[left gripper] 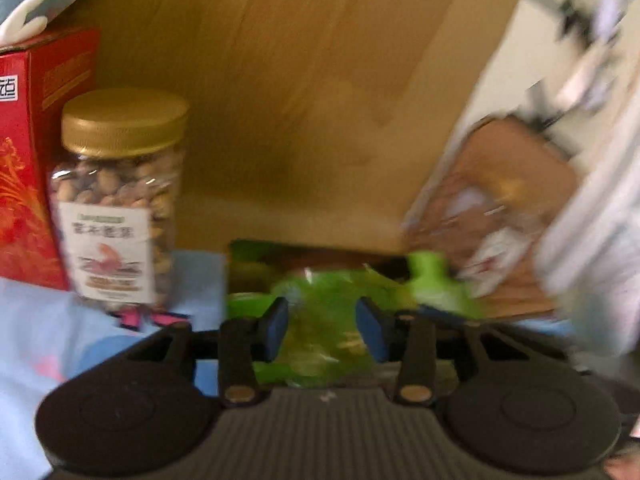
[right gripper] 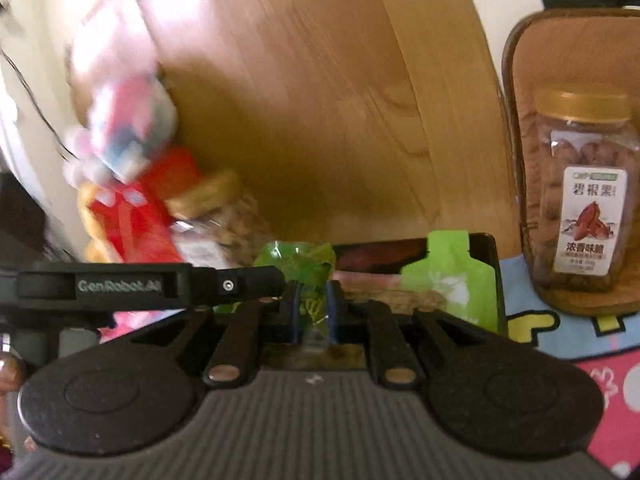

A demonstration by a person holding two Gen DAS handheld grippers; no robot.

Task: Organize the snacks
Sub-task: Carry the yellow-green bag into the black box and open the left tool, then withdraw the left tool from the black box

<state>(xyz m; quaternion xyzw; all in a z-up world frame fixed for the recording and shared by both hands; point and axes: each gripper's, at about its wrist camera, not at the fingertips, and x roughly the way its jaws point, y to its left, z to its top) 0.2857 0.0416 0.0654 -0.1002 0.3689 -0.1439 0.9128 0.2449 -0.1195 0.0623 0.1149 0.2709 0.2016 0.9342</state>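
Left wrist view is pretty smeared, but the left tongs [left gripper: 323, 328] have a green snack packet [left gripper: 320, 320] sitting between the blue pads [left gripper: 276, 328]; too blurry to call whether they actually press on it, so I can't tell if it's clamped. At about 9 o'clock there's a clear jar of nuts with a gold lid [left gripper: 120, 200], touching a red box [left gripper: 28, 168] behind it. A dark tray [left gripper: 256, 252] sits at 12 o'clock just past the tongs, against a wooden panel [left gripper: 300, 80]. Right wrist view is clearer: the right tongs [right gripper: 311, 308] are squeezed onto the crinkly green snack packet [right gripper: 298, 264], pads close together with the wrapper pinched between. The other gripper's black arm [right gripper: 160, 284] comes in from 9 o'clock. A second green pouch [right gripper: 452, 276] lies in the dark tray [right gripper: 486, 248] at 1 o'clock, and a pecan jar [right gripper: 584, 196] stands at 2 o'clock inside a brown holder [right gripper: 520, 80].
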